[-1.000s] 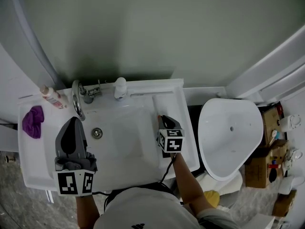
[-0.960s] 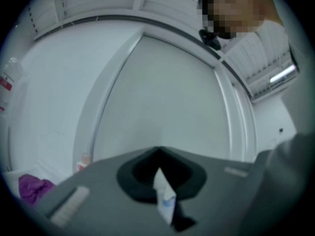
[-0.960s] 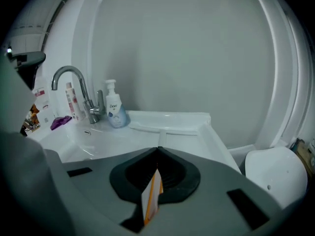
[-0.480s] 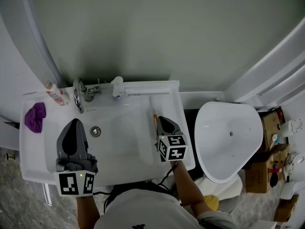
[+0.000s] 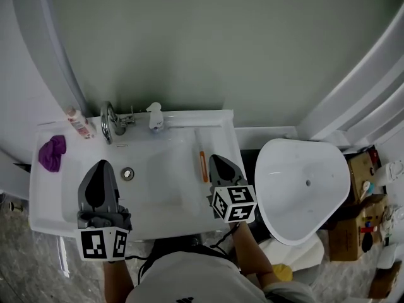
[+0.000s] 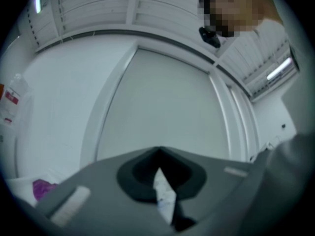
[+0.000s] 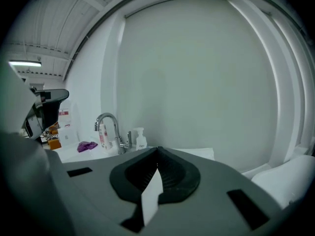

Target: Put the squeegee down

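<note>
Right hand-held gripper (image 5: pixel 217 161) jaws together; squeegee (image 5: pixel 203 166) shows only in head view.

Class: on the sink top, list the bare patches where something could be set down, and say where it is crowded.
Bare: the left ledge between the purple cloth and the front rim of the sink; the back ledge from the soap dispenser to the right corner, behind the squeegee. Crowded: back left, where bottle, faucet and dispenser stand close.

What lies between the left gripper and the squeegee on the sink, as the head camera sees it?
In the head view, only the white basin with its round drain lies between the left gripper and the squeegee; nothing else is there.
</note>
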